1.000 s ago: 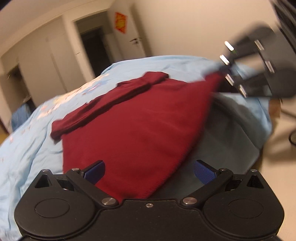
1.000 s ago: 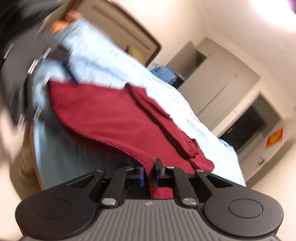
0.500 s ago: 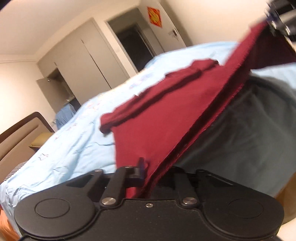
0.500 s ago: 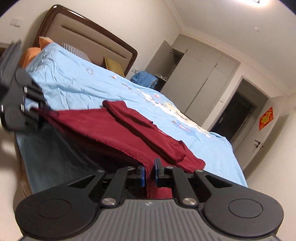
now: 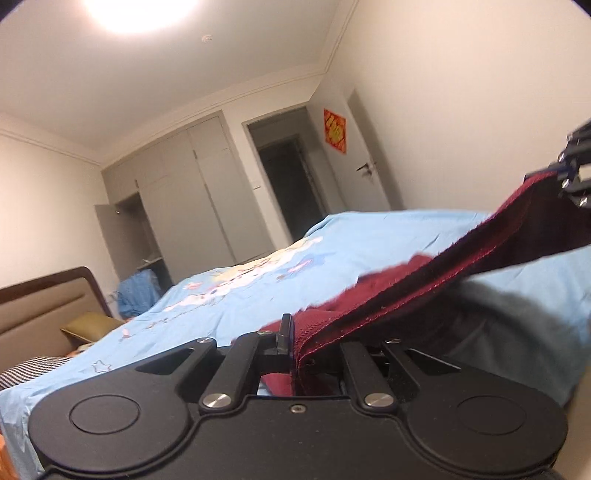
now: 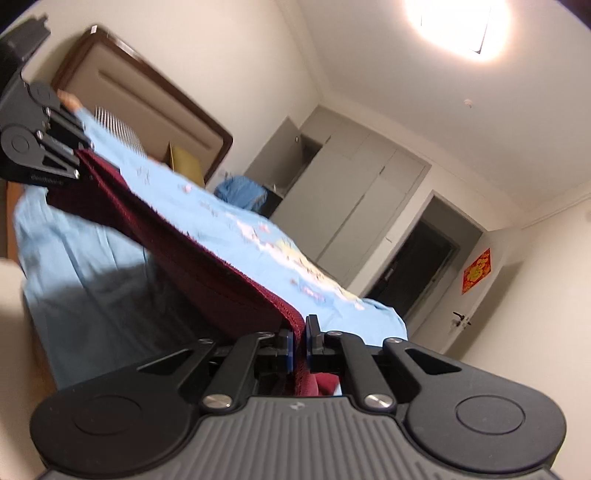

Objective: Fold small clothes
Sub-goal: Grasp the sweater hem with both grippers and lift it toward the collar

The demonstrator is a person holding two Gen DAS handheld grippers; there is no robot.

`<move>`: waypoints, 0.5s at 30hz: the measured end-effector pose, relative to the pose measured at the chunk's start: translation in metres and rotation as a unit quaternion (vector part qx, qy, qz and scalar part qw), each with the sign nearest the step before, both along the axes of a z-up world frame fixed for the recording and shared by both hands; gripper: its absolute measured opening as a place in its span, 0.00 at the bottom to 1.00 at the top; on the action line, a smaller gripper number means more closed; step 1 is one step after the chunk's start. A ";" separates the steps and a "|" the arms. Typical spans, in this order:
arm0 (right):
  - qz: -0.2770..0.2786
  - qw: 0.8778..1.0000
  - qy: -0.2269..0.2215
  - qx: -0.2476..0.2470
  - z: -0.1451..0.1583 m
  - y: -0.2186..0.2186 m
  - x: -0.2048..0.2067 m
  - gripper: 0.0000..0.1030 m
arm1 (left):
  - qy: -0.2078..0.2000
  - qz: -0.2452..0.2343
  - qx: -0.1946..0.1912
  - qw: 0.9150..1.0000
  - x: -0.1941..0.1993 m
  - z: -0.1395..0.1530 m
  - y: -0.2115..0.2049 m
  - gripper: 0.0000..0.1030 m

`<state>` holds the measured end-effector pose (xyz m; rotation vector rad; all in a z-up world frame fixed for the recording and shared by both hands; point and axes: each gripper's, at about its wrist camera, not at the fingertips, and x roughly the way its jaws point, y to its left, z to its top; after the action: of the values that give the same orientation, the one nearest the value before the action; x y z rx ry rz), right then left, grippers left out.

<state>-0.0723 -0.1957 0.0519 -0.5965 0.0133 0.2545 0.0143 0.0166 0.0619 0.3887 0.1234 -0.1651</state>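
Plain off-white walls (image 5: 461, 92) and a white ceiling (image 5: 184, 81) are seen, with a bright ceiling light (image 6: 454, 26) glaring overhead. A bed (image 5: 240, 295) covered in a light blue printed sheet takes up most of the room, backed by a padded headboard (image 6: 147, 107) framed in dark wood. Grey wardrobes (image 5: 184, 192) are lined up along the far wall beside a dark open doorway (image 5: 284, 177). A red paper decoration (image 5: 335, 130) is stuck on a pale door (image 5: 364, 170).
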 end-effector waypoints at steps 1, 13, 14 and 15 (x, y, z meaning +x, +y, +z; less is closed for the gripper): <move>0.007 1.000 -0.002 0.002 0.010 -0.004 -0.008 0.06 | 0.003 -0.009 -0.001 1.000 -0.008 0.012 0.004 0.04; 0.086 0.994 0.069 0.001 0.065 -0.029 0.044 0.07 | 0.136 -0.085 0.003 0.987 0.057 0.079 0.034 0.05; 0.087 0.993 0.073 -0.010 0.066 -0.029 0.060 0.07 | 0.147 -0.087 0.005 0.985 0.073 0.082 0.035 0.05; 0.085 0.993 0.078 -0.019 0.067 -0.028 0.077 0.07 | 0.155 -0.091 0.011 0.984 0.092 0.085 0.035 0.06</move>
<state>0.0047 -0.2233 0.1187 -0.6143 0.1187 0.4671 0.1066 0.0517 0.1473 0.3949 0.3975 -0.4049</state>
